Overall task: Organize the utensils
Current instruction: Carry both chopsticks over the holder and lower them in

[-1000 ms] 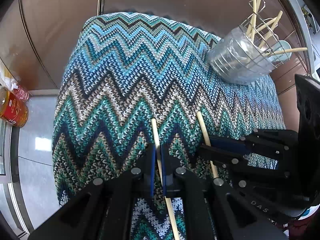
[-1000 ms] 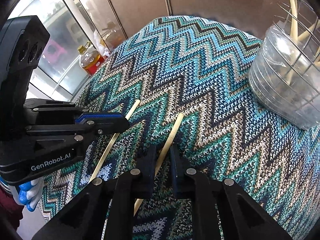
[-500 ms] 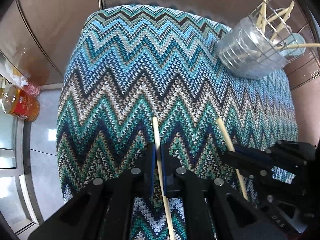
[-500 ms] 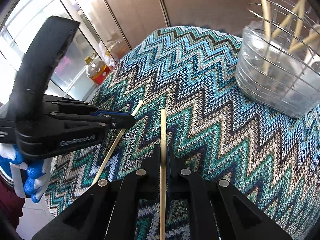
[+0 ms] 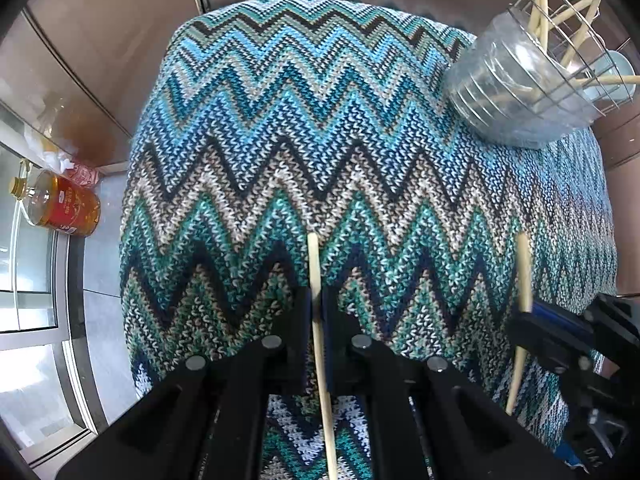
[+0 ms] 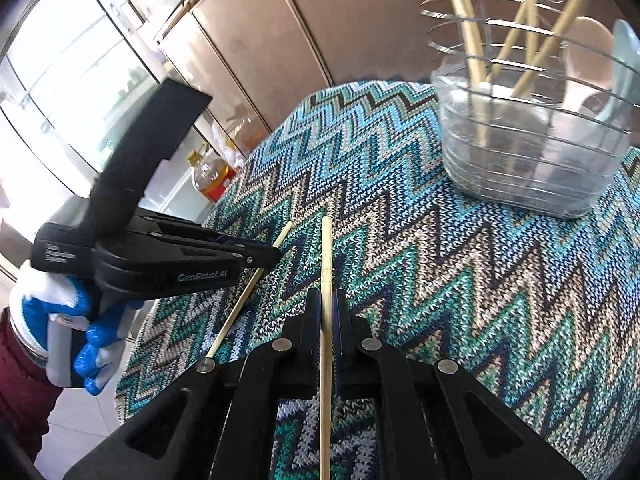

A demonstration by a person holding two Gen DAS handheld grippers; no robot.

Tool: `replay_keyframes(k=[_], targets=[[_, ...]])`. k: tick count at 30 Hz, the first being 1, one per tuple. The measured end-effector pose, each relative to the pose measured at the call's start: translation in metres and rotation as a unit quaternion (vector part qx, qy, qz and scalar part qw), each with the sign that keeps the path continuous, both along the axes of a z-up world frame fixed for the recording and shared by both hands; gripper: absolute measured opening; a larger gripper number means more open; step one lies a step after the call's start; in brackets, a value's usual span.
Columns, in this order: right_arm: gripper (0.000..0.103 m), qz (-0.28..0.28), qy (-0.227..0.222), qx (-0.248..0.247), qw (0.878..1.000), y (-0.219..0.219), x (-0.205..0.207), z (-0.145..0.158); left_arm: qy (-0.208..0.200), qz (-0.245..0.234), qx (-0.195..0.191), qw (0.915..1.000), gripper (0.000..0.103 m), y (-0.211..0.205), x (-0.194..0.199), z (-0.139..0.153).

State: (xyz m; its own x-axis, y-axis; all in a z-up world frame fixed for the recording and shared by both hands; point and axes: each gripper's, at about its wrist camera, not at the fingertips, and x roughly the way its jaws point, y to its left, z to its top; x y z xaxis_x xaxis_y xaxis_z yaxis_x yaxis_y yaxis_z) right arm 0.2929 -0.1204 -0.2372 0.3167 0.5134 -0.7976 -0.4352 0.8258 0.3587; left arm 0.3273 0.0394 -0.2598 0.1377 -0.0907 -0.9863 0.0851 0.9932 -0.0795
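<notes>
You have a coarse knitted cloth [image 5: 320, 152] with a zigzag weave under both tools, matt and rough. The 2 chopsticks you hold, one [image 5: 316, 280] in the left view and one [image 6: 327, 256] in the right, look like pale, smooth, unvarnished wood. Your grippers are matt black plastic with shiny metal pins. The holder [image 6: 528, 152] is clear glossy plastic inside thin bright wire. Your glove [image 6: 96, 344] looks rubber-coated knit.

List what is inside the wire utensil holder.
Inside the wire utensil holder: several upright chopsticks and a pale blue spoon. Its cloudy plastic liner hides their lower ends.
</notes>
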Motion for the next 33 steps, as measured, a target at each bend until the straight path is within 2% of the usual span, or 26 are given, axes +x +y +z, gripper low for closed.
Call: replay_keyframes(k=[6, 13, 20, 27, 33], targets=[[0.005, -0.013, -0.024, 0.014, 1.0, -0.02, -0.017, 0.021, -0.041, 0.018, -0.004, 0.999, 0.004, -0.002, -0.024, 0.011], [0.005, -0.024, -0.061, 0.019, 0.998, -0.039, -0.048, 0.052, -0.103, 0.01, -0.008, 0.9947, 0.004, -0.005, -0.059, 0.054], [0.005, -0.025, -0.096, 0.024, 0.995, -0.039, -0.08, 0.078, -0.16, 0.009, -0.017, 0.9869, 0.004, 0.0, -0.093, 0.098], [0.005, -0.03, -0.122, 0.027, 0.992, -0.045, -0.118, 0.101, -0.195, 0.008, -0.033, 0.9802, 0.004, 0.003, -0.122, 0.129], [0.005, -0.038, -0.162, 0.02, 0.986, -0.046, -0.137, 0.13, -0.245, 0.011, -0.044, 0.9684, 0.004, 0.0, -0.139, 0.163]])
